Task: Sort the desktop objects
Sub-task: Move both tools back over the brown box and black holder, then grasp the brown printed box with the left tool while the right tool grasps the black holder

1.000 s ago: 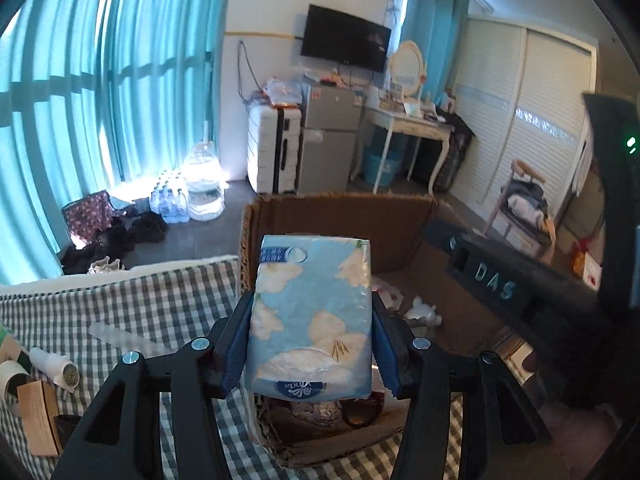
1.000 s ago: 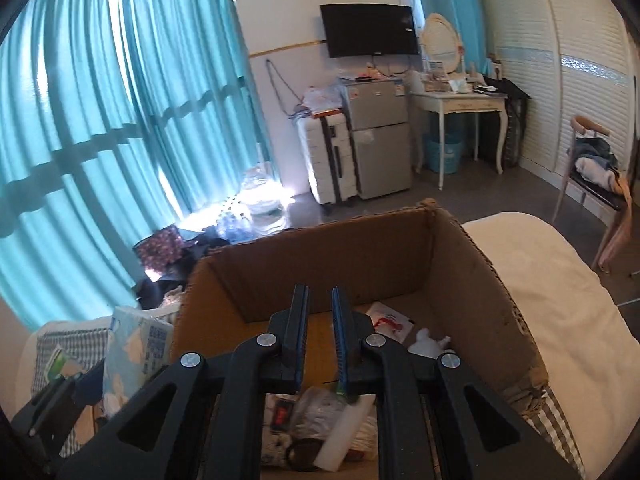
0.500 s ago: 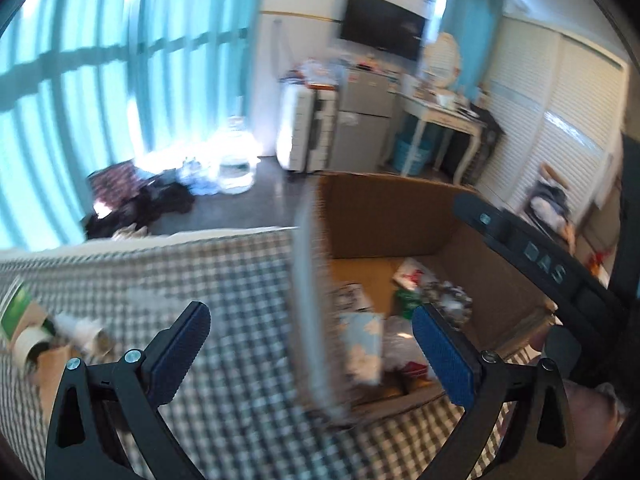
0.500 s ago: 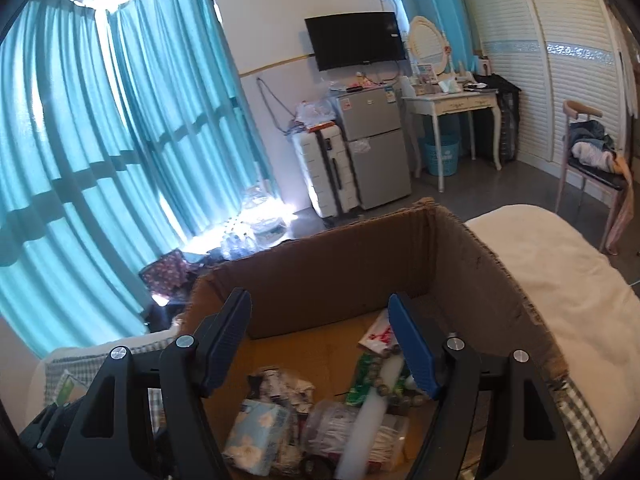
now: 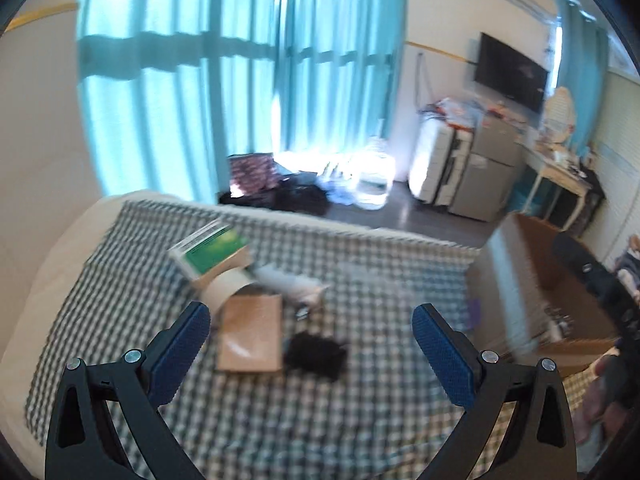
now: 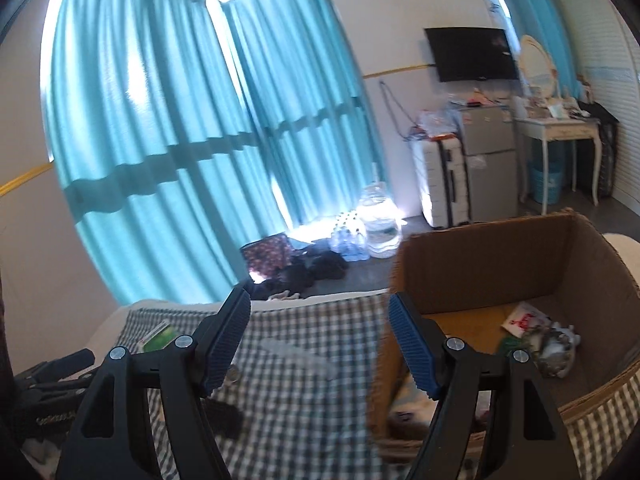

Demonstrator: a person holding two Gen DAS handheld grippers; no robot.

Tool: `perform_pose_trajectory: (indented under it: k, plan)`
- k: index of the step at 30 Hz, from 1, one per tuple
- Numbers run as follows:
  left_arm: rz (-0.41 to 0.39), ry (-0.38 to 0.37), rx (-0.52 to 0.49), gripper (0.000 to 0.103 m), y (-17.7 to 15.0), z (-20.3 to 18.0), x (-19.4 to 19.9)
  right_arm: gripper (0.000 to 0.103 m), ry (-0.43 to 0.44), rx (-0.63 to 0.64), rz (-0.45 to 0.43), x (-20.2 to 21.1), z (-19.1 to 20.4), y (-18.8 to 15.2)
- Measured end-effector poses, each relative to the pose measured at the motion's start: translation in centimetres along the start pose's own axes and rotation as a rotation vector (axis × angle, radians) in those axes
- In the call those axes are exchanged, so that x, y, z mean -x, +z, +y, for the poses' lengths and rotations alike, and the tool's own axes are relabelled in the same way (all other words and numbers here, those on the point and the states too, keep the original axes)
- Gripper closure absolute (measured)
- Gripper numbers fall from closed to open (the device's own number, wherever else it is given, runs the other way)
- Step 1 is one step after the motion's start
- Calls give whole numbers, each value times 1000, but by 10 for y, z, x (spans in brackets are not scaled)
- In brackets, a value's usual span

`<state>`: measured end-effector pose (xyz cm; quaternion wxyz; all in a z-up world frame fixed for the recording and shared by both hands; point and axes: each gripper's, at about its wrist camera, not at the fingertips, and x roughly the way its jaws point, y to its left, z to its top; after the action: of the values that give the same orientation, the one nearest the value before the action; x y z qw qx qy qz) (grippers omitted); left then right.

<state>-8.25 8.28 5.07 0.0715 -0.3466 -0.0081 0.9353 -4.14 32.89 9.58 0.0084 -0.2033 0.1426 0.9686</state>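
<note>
Corrugated cardboard box (image 6: 520,264) on checked cloth (image 5: 280,400); both ribbed-padded claws agape, empty

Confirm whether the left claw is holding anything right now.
No: the left claw is spread wide open with only checked cloth showing between its blue pads.

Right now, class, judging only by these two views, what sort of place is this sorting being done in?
Most likely a lived-in bedroom or studio flat: teal curtains over a big window, a wall-mounted TV, and a small fridge beside a suitcase.
</note>
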Motion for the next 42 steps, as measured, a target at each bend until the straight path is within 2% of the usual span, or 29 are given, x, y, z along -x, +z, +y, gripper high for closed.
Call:
perform_pose_trajectory:
  k: [5,10,13,15,17,22,25,27,29,30,33,34,35,36,37,42]
  plan:
    - [51,74,58,0,-37,55,-27,30,119,6,124,-22,35,-28]
    - [132,25,143,0,-63,81,-70,30,135,90,285,-74,62,-66]
    - [144,-7,145,0,-69,80,-88,30,130,178,409,-107,73,-92]
    - [153,-7,137,0,-69,81,-98,30,156,234,525,-128,76,-110]
    - [153,-26,132,0,-69,81,-106,30,154,313,573,-140,79,-129]
    - [162,-49,128,0,-62,82,-134,32,178,564,577,-162,102,-156]
    - [181,-121,153,0,-65,82,-151,32,215,649,559,-172,106,-170]
    - [200,-146,131,0,-66,81,-162,32,247,648,555,-176,107,-175]
    - [233,-108,113,0,-69,82,-177,32,266,654,579,-182,114,-182]
    - [245,-101,127,0,-70,85,-183,32,270,659,588,-184,119,-186]
    - [262,-124,194,0,-75,100,-191,32,237,698,540,-186,128,-195]
    - [256,-119,191,0,-76,102,-190,33,239,697,543,-187,129,-196]
    - [249,-108,178,1,-76,101,-188,40,241,687,540,-188,129,-196]
    - [237,-99,166,6,-76,101,-185,43,228,681,539,-190,129,-196]
    - [223,-98,161,20,-78,100,-182,46,217,680,537,-191,130,-194]
    - [207,-109,127,20,-90,95,-158,51,153,652,476,-175,125,-181]
